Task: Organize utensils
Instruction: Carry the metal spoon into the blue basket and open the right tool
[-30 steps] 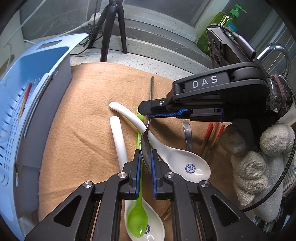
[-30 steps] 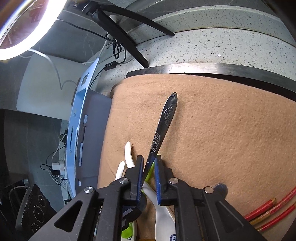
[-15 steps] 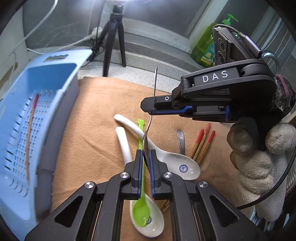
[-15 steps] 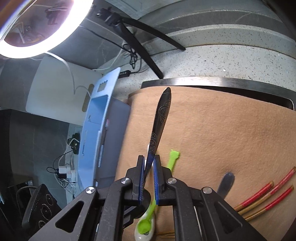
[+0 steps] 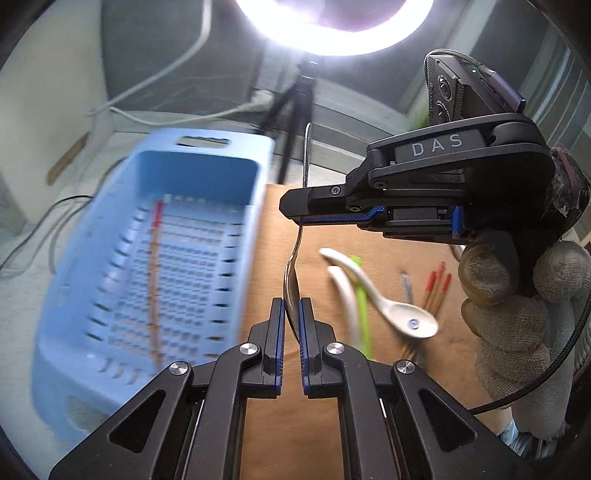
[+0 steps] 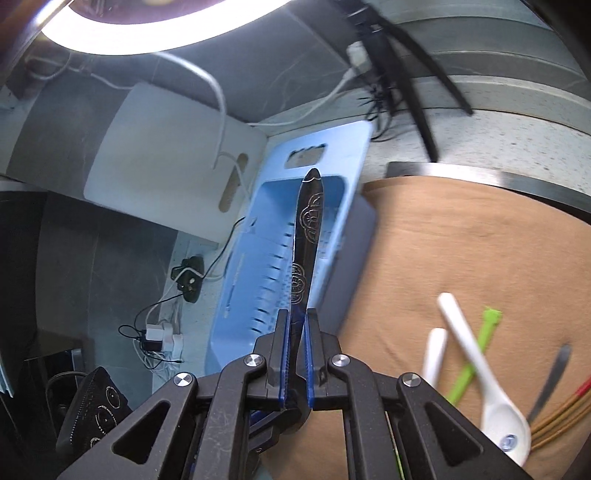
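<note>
A metal spoon (image 5: 291, 273) hangs in the air, held at both ends. My left gripper (image 5: 291, 318) is shut on its bowl. My right gripper (image 5: 298, 218), gripped by a gloved hand (image 5: 517, 295), is shut on its engraved handle (image 6: 309, 229). In the right wrist view the handle rises from between the right gripper's (image 6: 298, 326) pads, over the blue basket (image 6: 334, 158). The basket (image 5: 207, 173) lies to the left with one red-tipped chopstick (image 5: 153, 288) in it. White ceramic spoons (image 5: 404, 319), a green spoon (image 5: 362, 295), red-tipped chopsticks (image 5: 436, 288) and another metal spoon (image 5: 405, 284) lie on the brown cloth (image 5: 325, 236).
A ring light (image 5: 332, 33) on a black tripod (image 5: 291, 122) stands behind the basket. A white cutting board (image 6: 166, 158) leans against the wall, with cables (image 6: 162, 332) below it. The steel sink rim (image 6: 480, 177) borders the cloth (image 6: 461, 240).
Both grippers rose and moved left together, lifting the metal spoon off the cloth to beside and above the blue basket. The utensils on the cloth have dropped back to the right.
</note>
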Available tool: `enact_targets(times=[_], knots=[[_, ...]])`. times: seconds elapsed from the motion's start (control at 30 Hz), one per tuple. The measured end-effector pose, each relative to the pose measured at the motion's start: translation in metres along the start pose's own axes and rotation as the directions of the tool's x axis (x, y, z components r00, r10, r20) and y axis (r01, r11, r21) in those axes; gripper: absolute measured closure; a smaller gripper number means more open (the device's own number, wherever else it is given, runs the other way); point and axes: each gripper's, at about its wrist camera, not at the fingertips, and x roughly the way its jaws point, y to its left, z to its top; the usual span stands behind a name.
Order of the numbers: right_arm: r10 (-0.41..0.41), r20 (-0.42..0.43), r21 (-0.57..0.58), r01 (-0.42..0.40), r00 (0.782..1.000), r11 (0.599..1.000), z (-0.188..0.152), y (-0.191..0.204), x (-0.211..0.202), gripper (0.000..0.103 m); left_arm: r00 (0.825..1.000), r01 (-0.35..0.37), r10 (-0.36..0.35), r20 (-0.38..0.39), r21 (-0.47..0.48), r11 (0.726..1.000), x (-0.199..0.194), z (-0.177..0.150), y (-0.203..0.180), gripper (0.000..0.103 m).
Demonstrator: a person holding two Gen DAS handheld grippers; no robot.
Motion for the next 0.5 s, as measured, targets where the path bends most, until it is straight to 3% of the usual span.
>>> enact_targets(times=[0.3, 0.5], knots=[[0.007, -0.054, -0.010, -0.008, 0.999, 1.000, 0.006, 0.030, 0.057, 0.096, 0.999, -0.028, 0.027, -0.025, -0.032, 0.999, -0.010, -0.007, 0.048, 0.097], [-0.042, -0.074, -0.048, 0.039, 0.996, 0.998, 0.007, 0.043, 0.075, 0.093, 0.999, -0.021, 0.019, -0.050, -0.049, 0.999, -0.010, -0.009, 0.061, 0.097]])
